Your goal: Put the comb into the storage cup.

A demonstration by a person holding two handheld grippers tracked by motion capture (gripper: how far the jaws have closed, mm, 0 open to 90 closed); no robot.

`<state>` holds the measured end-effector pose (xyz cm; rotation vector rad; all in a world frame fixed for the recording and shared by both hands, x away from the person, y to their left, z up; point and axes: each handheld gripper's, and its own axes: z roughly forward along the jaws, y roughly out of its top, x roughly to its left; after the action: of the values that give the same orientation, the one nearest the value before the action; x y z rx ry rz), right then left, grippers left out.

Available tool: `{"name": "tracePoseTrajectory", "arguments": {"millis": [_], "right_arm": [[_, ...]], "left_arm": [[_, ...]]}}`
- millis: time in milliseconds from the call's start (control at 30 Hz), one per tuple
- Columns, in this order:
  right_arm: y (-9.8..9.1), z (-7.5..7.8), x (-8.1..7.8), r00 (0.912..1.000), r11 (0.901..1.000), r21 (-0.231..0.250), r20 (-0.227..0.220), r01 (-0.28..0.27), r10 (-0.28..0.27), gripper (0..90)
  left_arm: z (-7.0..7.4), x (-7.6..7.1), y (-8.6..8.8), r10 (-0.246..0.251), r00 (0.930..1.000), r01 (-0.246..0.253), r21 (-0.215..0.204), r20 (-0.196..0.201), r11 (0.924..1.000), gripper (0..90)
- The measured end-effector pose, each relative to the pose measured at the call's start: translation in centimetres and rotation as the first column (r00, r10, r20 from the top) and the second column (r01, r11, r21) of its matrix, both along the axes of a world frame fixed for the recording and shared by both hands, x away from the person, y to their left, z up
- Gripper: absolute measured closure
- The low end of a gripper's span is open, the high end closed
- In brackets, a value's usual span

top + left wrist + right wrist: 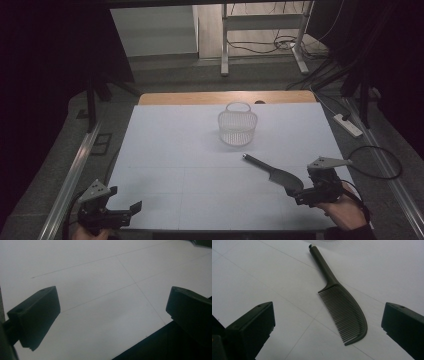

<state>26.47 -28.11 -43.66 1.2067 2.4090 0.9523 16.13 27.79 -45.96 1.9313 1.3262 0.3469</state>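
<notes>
White sheeting covers the bench (170, 150), ruled by thin lines into large panels, with a strip of bare wood showing along its far edge. Near the far middle stands a small white mesh basket (237, 127) with a loop handle, upright and apart from everything else. No brand, label or writing can be read on any of the things in the pictures.

A dark comb (274, 172) with a long, thin handle lies flat on the sheet at the near right, its handle tip pointing toward the basket and its curved toothed part toward the person. In the right gripper view the comb (342, 307) lies between the two black jaws, a little farther out than their tips, touching neither, teeth facing that view's left.

The right hand-held gripper (300, 192) is held by a hand (345, 212) at the near right edge, just beside the toothed end of the comb; its jaws stand wide apart and grasp nothing.

The left hand-held gripper (132, 209) sits at the near left corner, well apart from the comb and the basket. Its jaws are likewise spread wide, and the left gripper view shows bare white sheet (100, 290) between them, with the dark bench edge at the lower right.
</notes>
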Motion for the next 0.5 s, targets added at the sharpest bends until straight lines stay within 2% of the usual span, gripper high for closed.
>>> {"name": "tracePoseTrajectory", "arguments": {"millis": [300, 500], "right_arm": [[1.0, -0.3, 1.1, 1.0000, 0.9998, -0.021, -0.008, -0.004, 0.004, 0.0], [2.1, -0.6, 1.9, 0.9993, 0.9993, -0.029, -0.031, -0.022, 0.022, 0.0]], "left_arm": [[0.0, 0.0, 0.1, 0.001, 1.0000, -0.001, -0.004, -0.002, 1.0000, 0.2], [0.0, 0.0, 0.0, 0.000, 1.0000, 0.000, -0.004, -0.003, 1.0000, 0.3]]}}
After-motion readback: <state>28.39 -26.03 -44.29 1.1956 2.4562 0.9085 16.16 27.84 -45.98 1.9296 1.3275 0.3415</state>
